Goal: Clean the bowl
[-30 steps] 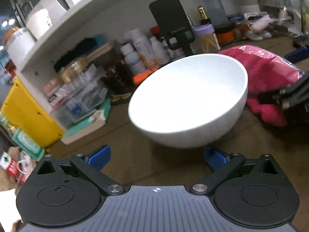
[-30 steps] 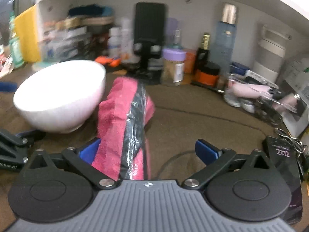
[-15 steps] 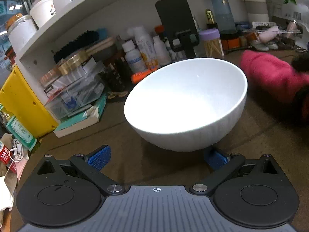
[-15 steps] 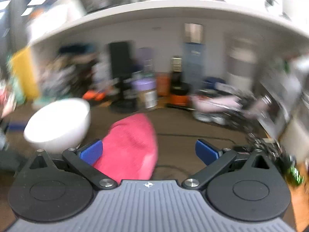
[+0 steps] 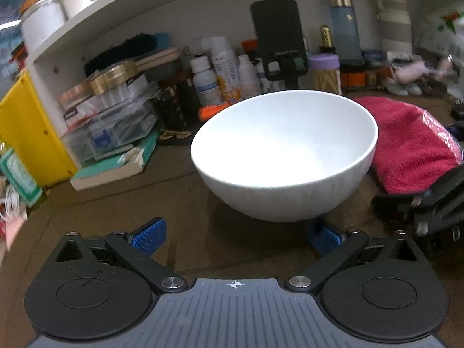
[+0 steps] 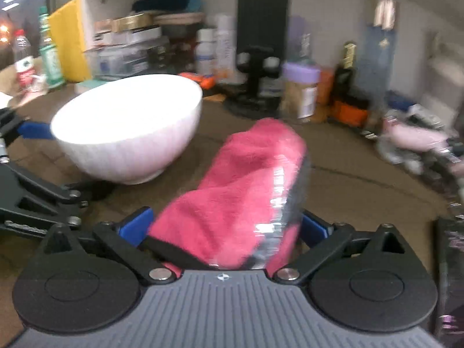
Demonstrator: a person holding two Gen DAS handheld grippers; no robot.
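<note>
Brown and bare where it shows, the desk (image 5: 188,203) carries everything here, with a crowded white shelf (image 5: 162,14) of bottles and boxes along its back edge. On it stands the white bowl (image 5: 285,156), upright on its foot, mouth open to the ceiling and looking empty inside. Just beside the bowl's right flank lies the pink cloth (image 6: 240,191), a folded towel with a strip of clear plastic along one side; in the left wrist view it sits close against the bowl, though whether they touch cannot be told.

The left tool (image 5: 235,233) hangs released, its blue pads spread wide, the bowl directly ahead and a little right of centre, the right pad tucked under the bowl's curve. The right tool (image 6: 224,226) has its pads on either side of the near end of the cloth, apparently clenched on it, though blur keeps contact uncertain. The cloth's long axis runs straight out from this tool, away from it, and the bowl lies forward and to the left of that tip. So the wiping move likely turns on swinging the cloth leftward and over the rim, while the nearer left tool steadies the bowl.
</note>
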